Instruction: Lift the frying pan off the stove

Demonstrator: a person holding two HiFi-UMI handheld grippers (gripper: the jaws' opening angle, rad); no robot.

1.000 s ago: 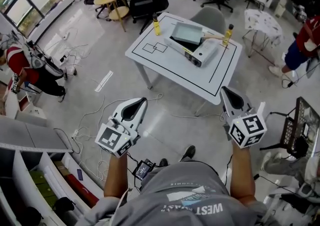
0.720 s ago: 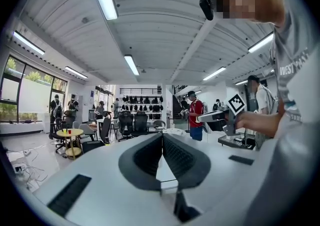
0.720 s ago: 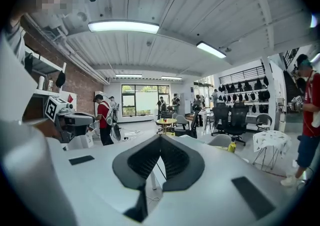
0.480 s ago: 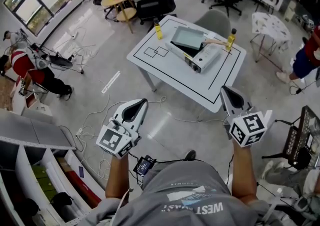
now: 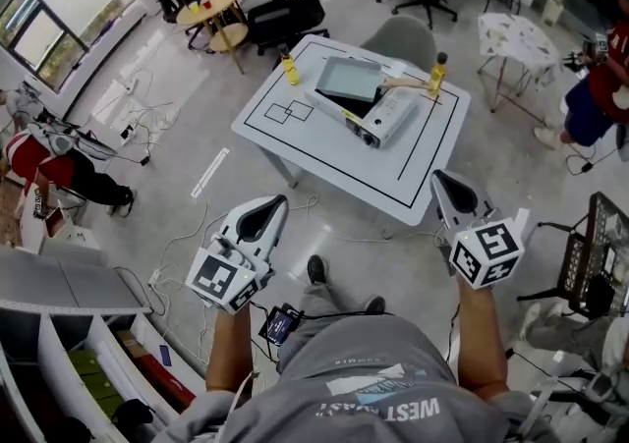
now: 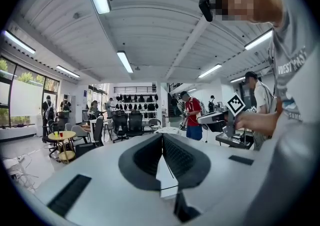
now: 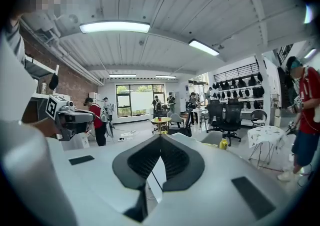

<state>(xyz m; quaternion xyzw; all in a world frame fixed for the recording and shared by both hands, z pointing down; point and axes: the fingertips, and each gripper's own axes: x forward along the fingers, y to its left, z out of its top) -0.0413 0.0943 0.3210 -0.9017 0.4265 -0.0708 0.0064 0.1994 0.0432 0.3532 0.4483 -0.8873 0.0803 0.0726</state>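
A square grey frying pan (image 5: 349, 79) with a wooden handle (image 5: 405, 83) sits on a portable stove (image 5: 371, 113) on the white table (image 5: 324, 151), seen in the head view. A yellow oil bottle (image 5: 288, 68) stands at the table's left end and another (image 5: 435, 75) at the right, by the handle. My left gripper (image 5: 278, 199) (image 6: 162, 137) and right gripper (image 5: 439, 177) (image 7: 160, 139) are held out over the floor, well short of the table. Both are shut with nothing between the jaws.
Cables (image 5: 177, 235) trail across the floor between me and the table. A grey chair (image 5: 398, 38) stands behind the table, a round yellow table (image 5: 218, 14) and office chairs farther back. A small white table (image 5: 516, 38), a person in red (image 5: 600, 78) and an equipment stand (image 5: 590, 259) are on the right.
The table has drifted left and slightly nearer in the head view, and a foot has come forward below. Both grippers stay shut and hold their places in view.
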